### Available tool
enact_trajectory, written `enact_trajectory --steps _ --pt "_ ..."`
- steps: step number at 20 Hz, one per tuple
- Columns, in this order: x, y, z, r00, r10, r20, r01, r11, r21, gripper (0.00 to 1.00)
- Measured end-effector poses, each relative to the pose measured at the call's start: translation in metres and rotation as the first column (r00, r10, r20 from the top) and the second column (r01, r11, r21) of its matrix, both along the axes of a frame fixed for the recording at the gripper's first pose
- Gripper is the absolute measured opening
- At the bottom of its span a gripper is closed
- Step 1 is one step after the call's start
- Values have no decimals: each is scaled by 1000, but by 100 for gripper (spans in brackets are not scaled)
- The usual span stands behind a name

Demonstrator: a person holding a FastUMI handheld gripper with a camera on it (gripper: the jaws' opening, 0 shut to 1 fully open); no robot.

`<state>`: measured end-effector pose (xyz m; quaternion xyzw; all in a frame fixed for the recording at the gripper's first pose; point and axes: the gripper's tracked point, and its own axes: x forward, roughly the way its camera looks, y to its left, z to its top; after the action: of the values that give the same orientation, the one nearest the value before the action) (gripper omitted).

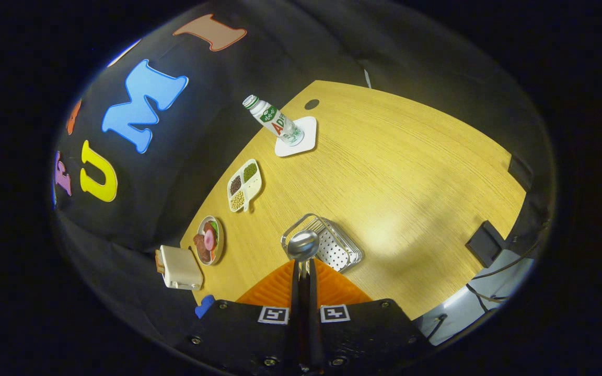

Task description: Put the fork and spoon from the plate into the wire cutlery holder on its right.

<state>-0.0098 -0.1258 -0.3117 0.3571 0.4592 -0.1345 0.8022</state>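
Above the wire cutlery holder [327,244] (seemingly empty), the hand-held gripper [304,271] pinches the spoon [303,245].

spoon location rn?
Gripper view: the spoon is clamped between the tool's fingers, its bowl held over the wire holder on the wooden table.

A staged recording booth rather than a lived-in home: black cloth wall [217,136] hung close behind a bare wooden table [411,172]. Dressed with a few props set well apart: bottle [274,119] on a white coaster [301,140], divided dish [244,185], toaster [180,268].
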Motion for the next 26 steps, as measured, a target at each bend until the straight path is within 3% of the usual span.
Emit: enact_trajectory --steps 13,14,20,26 --pt "-3 -9 -19 997 -14 -75 9 998 -67 8" --pt "-2 -7 -17 998 -11 -69 7 998 -64 9" --pt "6 2 1 998 47 -42 -50 995 -92 44" --pt "8 36 10 993 113 -30 -114 992 -60 44"
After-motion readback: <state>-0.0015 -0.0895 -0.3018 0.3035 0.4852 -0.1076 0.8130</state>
